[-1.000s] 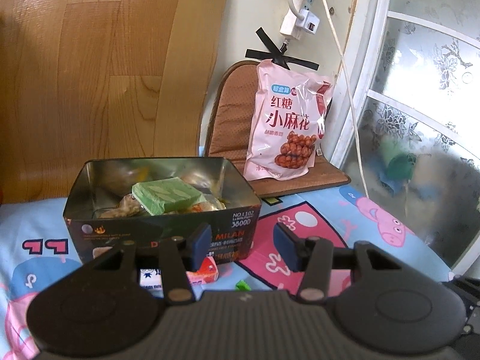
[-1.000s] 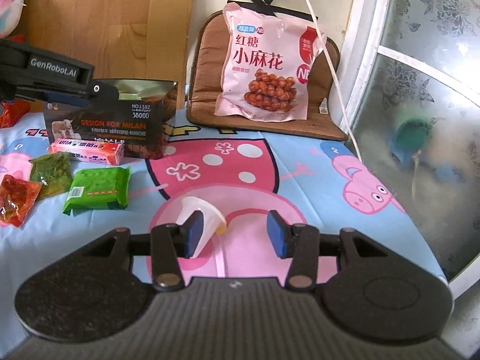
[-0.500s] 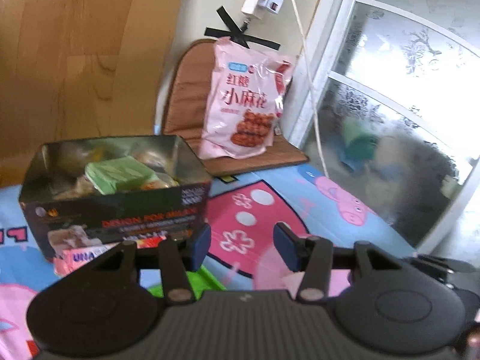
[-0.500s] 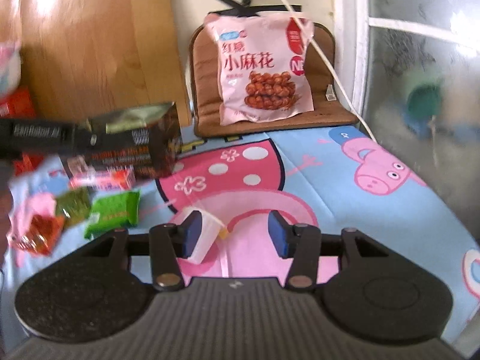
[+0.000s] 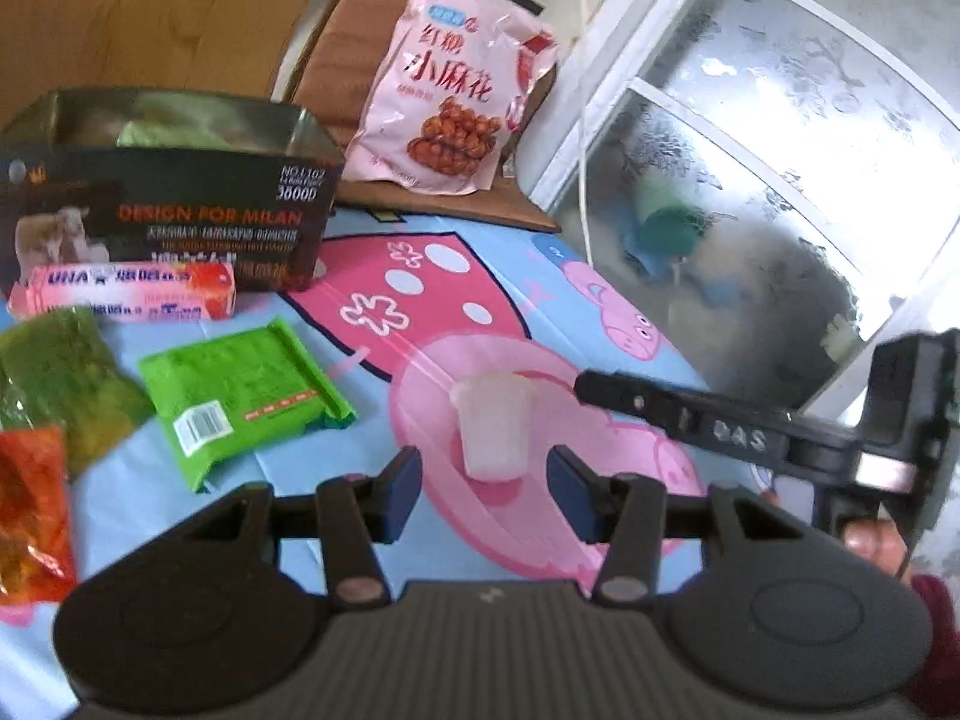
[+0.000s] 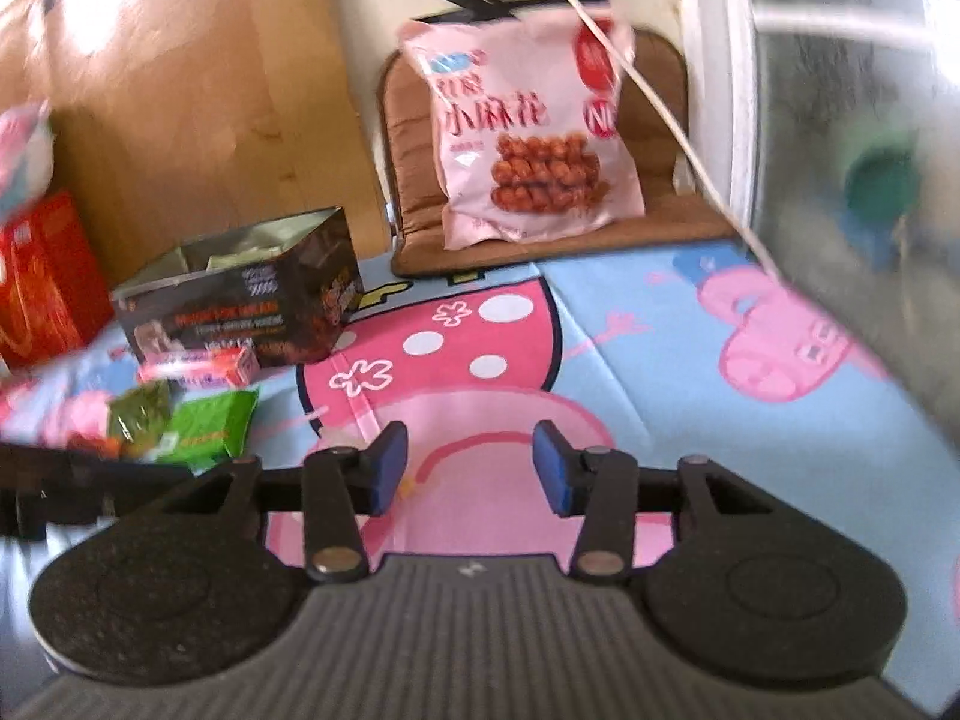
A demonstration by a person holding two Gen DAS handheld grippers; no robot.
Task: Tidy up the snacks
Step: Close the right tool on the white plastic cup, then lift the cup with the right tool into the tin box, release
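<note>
Nearest, the left gripper point(image 5: 485, 489) is held wide open over the cartoon sheet point(image 5: 600, 324), with a small translucent jelly cup point(image 5: 493, 423) lying between its blue pads, gripped by neither. The right gripper point(image 6: 468, 467) is likewise spread open and empty; its black finger is seen just right of the cup. Further left, a green packet point(image 5: 240, 393), a dark-green pouch point(image 5: 66, 378) and an orange pouch point(image 5: 27, 510) are laid flat. Beyond them, a pink bar point(image 5: 123, 294) is set against the dark open box point(image 5: 174, 210). Farthest, a large pink bag point(image 5: 447, 90) is propped on a brown cushion point(image 5: 336, 60).
</note>
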